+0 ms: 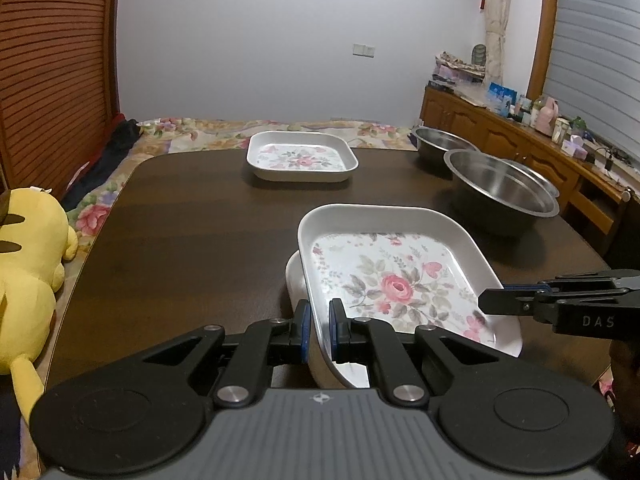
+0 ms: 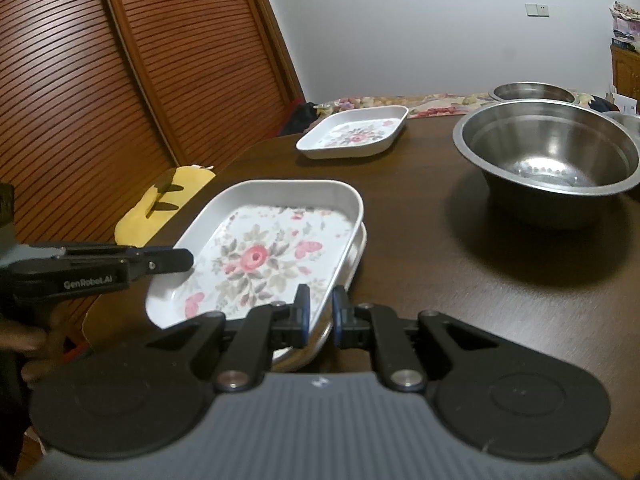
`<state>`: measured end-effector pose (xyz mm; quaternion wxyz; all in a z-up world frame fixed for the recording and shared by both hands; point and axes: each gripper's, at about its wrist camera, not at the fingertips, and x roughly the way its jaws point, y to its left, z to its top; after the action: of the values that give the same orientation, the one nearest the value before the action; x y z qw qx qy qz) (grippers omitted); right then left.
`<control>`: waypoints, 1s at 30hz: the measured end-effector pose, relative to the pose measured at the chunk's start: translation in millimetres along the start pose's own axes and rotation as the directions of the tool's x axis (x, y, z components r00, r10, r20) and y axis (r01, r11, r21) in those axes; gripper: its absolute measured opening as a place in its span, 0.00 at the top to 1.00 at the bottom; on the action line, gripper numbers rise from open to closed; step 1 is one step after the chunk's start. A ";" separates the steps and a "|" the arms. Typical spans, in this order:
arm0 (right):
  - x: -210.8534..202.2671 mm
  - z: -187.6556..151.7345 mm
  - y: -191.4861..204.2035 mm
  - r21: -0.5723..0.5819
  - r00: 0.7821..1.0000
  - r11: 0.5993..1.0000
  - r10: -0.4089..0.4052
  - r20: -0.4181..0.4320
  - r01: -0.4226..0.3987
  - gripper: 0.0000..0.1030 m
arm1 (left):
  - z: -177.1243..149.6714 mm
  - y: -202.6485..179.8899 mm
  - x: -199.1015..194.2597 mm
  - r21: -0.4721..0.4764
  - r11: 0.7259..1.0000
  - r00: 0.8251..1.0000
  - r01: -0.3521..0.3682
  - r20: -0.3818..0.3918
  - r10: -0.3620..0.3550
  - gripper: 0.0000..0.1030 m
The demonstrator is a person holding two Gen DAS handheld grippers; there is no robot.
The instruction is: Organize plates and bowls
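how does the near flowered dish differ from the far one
The near dish is gripped at two rims by the left gripper and right gripper and sits askew on another white dish; the far dish lies flat on the table, alone and untouched. Both are white, rounded-square, with a pink flower print.

Black tongs (image 1: 319, 326), blue pads (image 1: 305, 322)

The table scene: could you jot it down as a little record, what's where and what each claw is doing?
near floral plate: tilted atop another white plate, rim gripped on both sides
left claw: clamped on its rim
right claw: clamped on its opposite rim
far floral plate: alone, flat on table
steel bowls: grouped at the right
table: dark wood
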<state>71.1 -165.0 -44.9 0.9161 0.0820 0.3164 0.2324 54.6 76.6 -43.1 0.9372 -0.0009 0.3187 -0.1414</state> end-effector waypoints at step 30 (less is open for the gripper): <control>-1.1 -15.0 6.8 -0.050 0.998 0.998 -0.033 0.051 0.036 0.86 | -8.8 2.9 13.1 -0.001 1.000 0.999 -0.031 -0.035 0.031 0.89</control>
<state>58.6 -159.5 -54.1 0.9294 0.0589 0.2884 0.2225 60.0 76.6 -58.3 0.9335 0.0060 0.3353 -0.1269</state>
